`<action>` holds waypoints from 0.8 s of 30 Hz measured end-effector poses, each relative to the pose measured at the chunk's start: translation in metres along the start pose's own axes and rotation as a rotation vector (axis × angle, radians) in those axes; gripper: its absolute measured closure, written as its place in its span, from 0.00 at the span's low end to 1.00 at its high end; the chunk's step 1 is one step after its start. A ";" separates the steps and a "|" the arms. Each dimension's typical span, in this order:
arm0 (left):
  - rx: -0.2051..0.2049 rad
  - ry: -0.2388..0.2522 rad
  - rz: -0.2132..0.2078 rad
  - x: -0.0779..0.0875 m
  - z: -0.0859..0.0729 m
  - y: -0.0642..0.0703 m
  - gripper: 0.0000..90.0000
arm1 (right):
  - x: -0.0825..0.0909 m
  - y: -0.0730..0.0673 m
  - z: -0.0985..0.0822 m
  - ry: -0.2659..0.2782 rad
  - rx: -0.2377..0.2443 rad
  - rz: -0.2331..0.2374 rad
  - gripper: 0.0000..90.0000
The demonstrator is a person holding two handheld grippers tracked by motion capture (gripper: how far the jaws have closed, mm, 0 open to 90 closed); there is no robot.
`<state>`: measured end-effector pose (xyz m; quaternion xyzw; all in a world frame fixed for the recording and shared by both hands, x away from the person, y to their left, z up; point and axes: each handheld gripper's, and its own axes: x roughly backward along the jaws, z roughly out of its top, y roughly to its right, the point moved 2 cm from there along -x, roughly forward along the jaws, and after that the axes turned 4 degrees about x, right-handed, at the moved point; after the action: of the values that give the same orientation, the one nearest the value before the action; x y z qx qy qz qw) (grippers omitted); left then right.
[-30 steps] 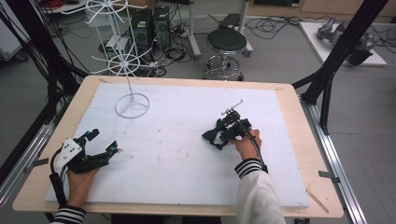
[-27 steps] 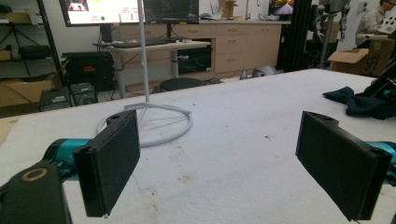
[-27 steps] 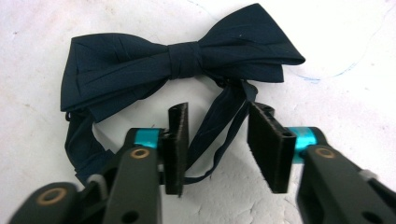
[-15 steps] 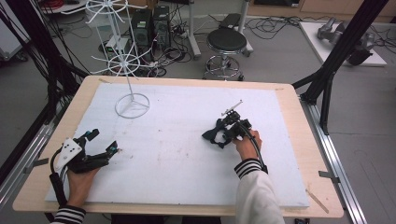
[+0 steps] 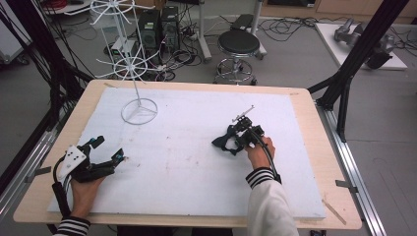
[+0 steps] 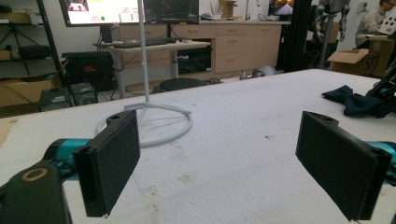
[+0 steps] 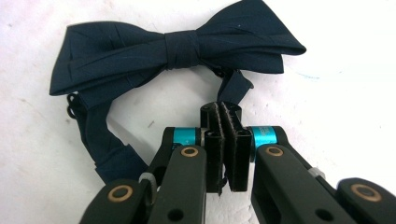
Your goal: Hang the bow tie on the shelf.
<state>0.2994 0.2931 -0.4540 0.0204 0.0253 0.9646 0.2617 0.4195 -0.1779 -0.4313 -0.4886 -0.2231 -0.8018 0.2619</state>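
Bow tie [image 7: 177, 46]: plain dark navy. Foam sheet [image 5: 187, 162] on the desk [image 5: 314, 147]: white, faintly stained; desk rim seen as pale wood. Right tongs [image 7: 226, 140]: black, with teal bands and brass-coloured rivets. Left tongs [image 6: 224, 163]: black pads, teal accents. Wire stand [image 5: 139, 110]: white. Sleeves [image 5: 259, 176]: black-and-white striped cuffs noted.

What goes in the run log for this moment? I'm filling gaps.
left gripper: open, idle | right gripper: shut on bow tie strap | bow tie: flat on table
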 end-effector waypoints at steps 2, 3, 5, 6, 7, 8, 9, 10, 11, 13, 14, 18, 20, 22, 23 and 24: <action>-0.001 -0.002 -0.001 0.000 0.000 0.000 0.16 | 0.001 0.000 0.001 0.020 -0.005 0.001 0.97; 0.000 0.000 0.000 0.000 0.000 0.000 0.16 | 0.002 0.001 0.001 0.034 -0.001 0.003 0.97; -0.001 -0.001 0.000 0.000 0.000 0.000 0.16 | 0.004 0.001 0.001 0.044 -0.008 0.007 0.97; -0.001 0.000 0.000 0.000 0.000 0.000 0.16 | 0.004 0.001 0.001 0.050 -0.005 0.011 0.97; 0.000 0.000 0.000 0.000 0.000 0.000 0.16 | 0.005 0.001 0.001 0.054 -0.007 0.015 0.97; -0.001 -0.001 0.000 0.000 0.000 0.000 0.16 | 0.005 0.001 0.001 0.056 -0.012 0.018 0.97; -0.001 0.000 0.000 0.000 0.000 0.000 0.16 | 0.006 0.001 0.001 0.066 -0.012 0.019 0.97; -0.001 0.000 0.000 0.000 0.000 0.000 0.16 | 0.006 0.001 0.002 0.074 -0.017 0.021 0.97; 0.000 0.000 0.000 0.000 0.000 0.000 0.16 | 0.007 0.001 0.002 0.085 -0.021 0.030 0.97; -0.001 0.000 0.000 0.000 0.000 0.000 0.16 | 0.010 0.001 0.003 0.123 -0.024 0.044 0.97; -0.001 -0.001 0.000 0.000 0.000 0.000 0.16 | 0.011 0.001 0.004 0.138 -0.020 0.050 0.97; -0.001 0.000 0.000 0.000 0.000 0.000 0.16 | 0.015 -0.002 0.007 0.191 -0.016 0.066 0.97; -0.001 0.000 0.000 0.000 0.000 0.000 0.16 | 0.016 -0.004 0.009 0.224 -0.010 0.075 0.97; -0.001 0.000 0.000 0.000 0.000 0.000 0.16 | 0.018 -0.005 0.010 0.251 -0.008 0.084 0.97; -0.001 0.000 0.000 0.000 0.000 0.000 0.16 | 0.019 -0.006 0.011 0.268 -0.004 0.087 0.97; -0.001 0.000 0.000 0.000 0.000 0.000 0.16 | 0.020 -0.007 0.012 0.284 -0.005 0.091 0.97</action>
<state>0.2994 0.2930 -0.4541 0.0205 0.0250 0.9646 0.2618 0.4152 -0.1690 -0.4086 -0.3806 -0.1594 -0.8507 0.3256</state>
